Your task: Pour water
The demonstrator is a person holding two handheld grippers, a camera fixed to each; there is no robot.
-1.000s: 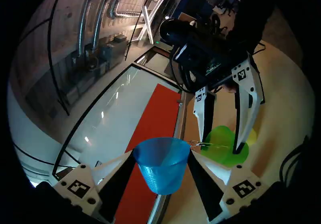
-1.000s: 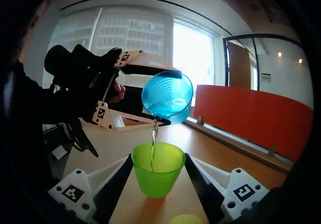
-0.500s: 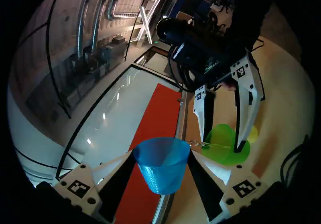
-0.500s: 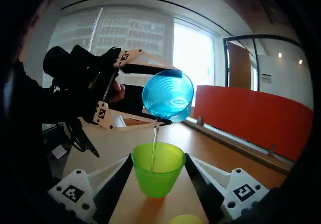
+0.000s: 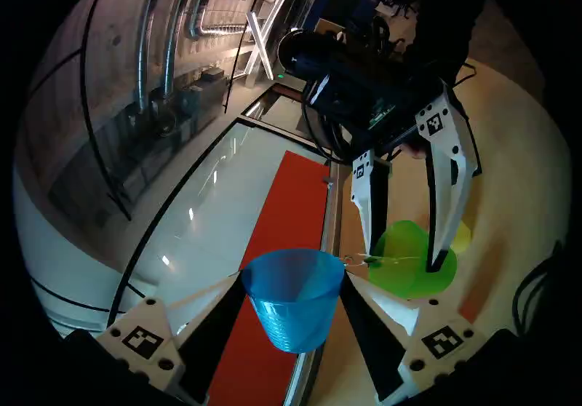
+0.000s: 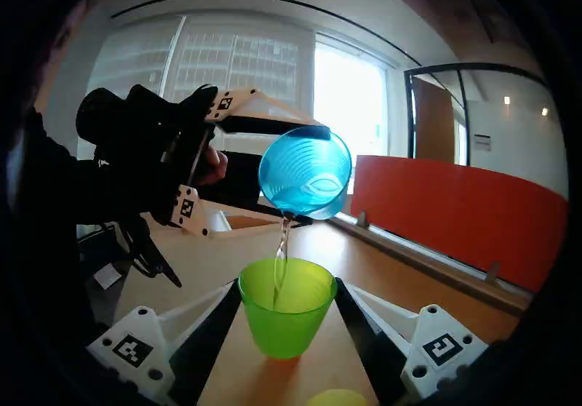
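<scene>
Near me a yellow thing [image 6: 338,397] is cut off. My right gripper [image 6: 287,291] clamps the green cup [image 6: 287,322], upright on the table [image 6: 385,264]. Above, my left gripper [image 6: 309,175] clamps the tilted blue cup [image 6: 302,162]; water [image 6: 279,249] falls into the green one.

White left gripper [image 5: 295,279] and white right gripper [image 6: 287,286] each wearing long black pads [image 5: 216,332], carrying square black-and-white tags [image 5: 142,340], small dark screws [image 5: 166,364] sitting beside the tags, black camera block [image 5: 342,86] and looping black cables [image 5: 320,135] bulking behind the tags, black sleeve [image 6: 44,188] trailing beyond the tags
</scene>
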